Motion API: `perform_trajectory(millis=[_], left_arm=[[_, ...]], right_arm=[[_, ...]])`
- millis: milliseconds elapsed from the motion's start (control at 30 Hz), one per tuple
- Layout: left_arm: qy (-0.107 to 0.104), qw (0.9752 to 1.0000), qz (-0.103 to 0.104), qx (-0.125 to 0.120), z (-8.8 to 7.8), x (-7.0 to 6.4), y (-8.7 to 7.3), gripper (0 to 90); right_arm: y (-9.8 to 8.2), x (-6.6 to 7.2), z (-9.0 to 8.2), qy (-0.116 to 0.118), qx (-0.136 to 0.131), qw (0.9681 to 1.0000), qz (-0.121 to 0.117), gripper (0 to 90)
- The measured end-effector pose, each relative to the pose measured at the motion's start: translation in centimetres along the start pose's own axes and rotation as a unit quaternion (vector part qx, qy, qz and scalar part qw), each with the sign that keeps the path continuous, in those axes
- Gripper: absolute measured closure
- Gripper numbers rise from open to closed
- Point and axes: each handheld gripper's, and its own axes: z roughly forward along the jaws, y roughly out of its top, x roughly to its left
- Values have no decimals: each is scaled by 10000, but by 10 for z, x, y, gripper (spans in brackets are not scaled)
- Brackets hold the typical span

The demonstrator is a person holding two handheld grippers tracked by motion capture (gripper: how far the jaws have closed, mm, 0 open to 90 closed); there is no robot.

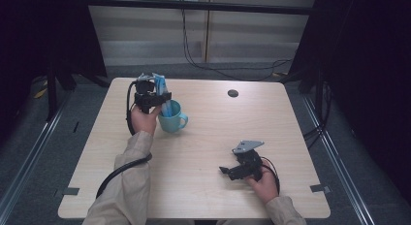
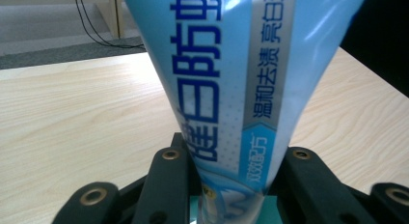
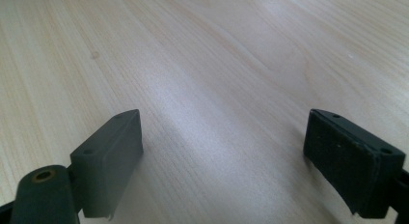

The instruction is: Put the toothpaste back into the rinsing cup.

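Observation:
A light-blue toothpaste tube point(image 2: 231, 89) with dark-blue and grey lettering stands upright, its lower end inside a teal mug point(image 1: 172, 119) on the left half of the wooden table point(image 1: 213, 133). My left gripper point(image 2: 236, 161) is shut on the tube, one black jaw on each side; from above, the left gripper point(image 1: 156, 100) hovers at the mug's rim with the tube point(image 1: 161, 84) poking up behind it. My right gripper point(image 3: 224, 156) rests low over bare wood, jaws wide apart and nothing between them; the high view shows the right gripper point(image 1: 227, 170) near the front right.
A small dark round grommet point(image 1: 232, 93) sits in the tabletop toward the far right. Black cables point(image 1: 194, 50) hang over the floor behind the table. Dark frame posts stand at both sides. The mug's handle point(image 1: 184, 121) points right.

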Motion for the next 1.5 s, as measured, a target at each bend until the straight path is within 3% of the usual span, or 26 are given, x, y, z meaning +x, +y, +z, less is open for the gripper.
perform_trajectory(millis=[533, 1500], left_arm=[[152, 9998, 2, 110, 5, 2, -9, 724], [228, 9996, 133, 132, 6, 1, -5, 684]], right_arm=[[0, 0, 0, 4, -6, 10000, -8, 131], [0, 0, 0, 5, 3, 10000, -7, 131]])
